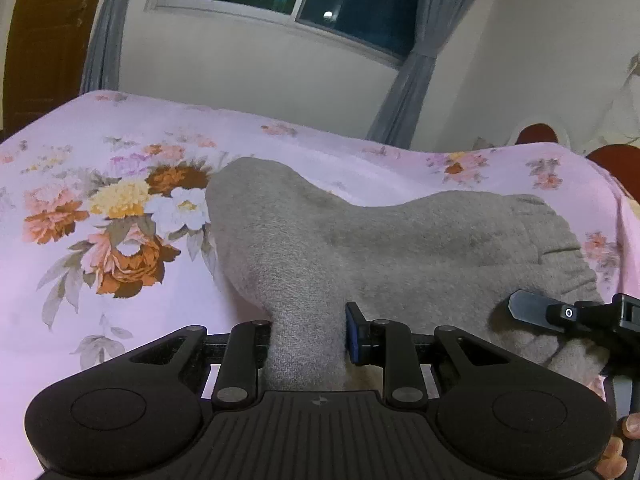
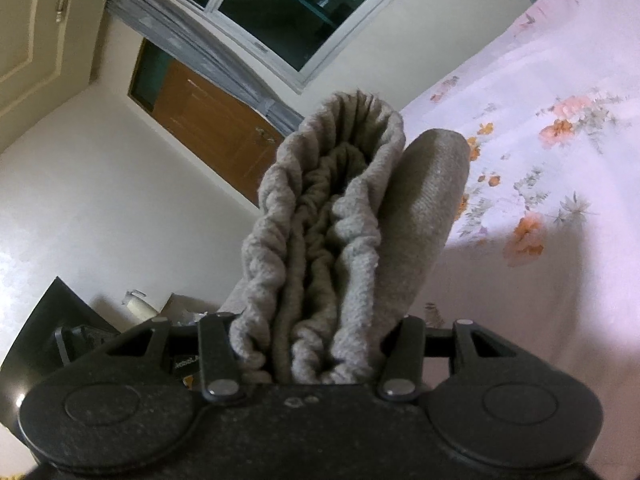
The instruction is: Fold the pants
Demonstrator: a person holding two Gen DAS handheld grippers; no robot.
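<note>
Up close, grey knit pants (image 1: pixel 360 240) spread across a pink floral bedsheet (image 1: pixel 120 280), filling the centre and right of the left wrist frame. Left gripper (image 1: pixel 308 340) pinching a bunched fold of the grey fabric at lower centre, blue finger pad (image 1: pixel 354 334) pressed against the cloth on the right side. Right gripper (image 1: pixel 536 312) visible at the right edge of that frame, black fingertip lying on the pants near the gathered waistband (image 1: pixel 560 256).

Seen from the right wrist: right gripper (image 2: pixel 316 352) clamped on the ribbed elastic waistband (image 2: pixel 320 240), fabric rising in thick pleats up the centre of the frame, a smooth folded edge (image 2: pixel 432 200) just beside it on the right. Floral bedsheet (image 2: pixel 540 200) at right, dark window (image 2: pixel 288 12) at top, wooden door (image 2: pixel 208 120) at centre left, blurred clutter at lower left.
</note>
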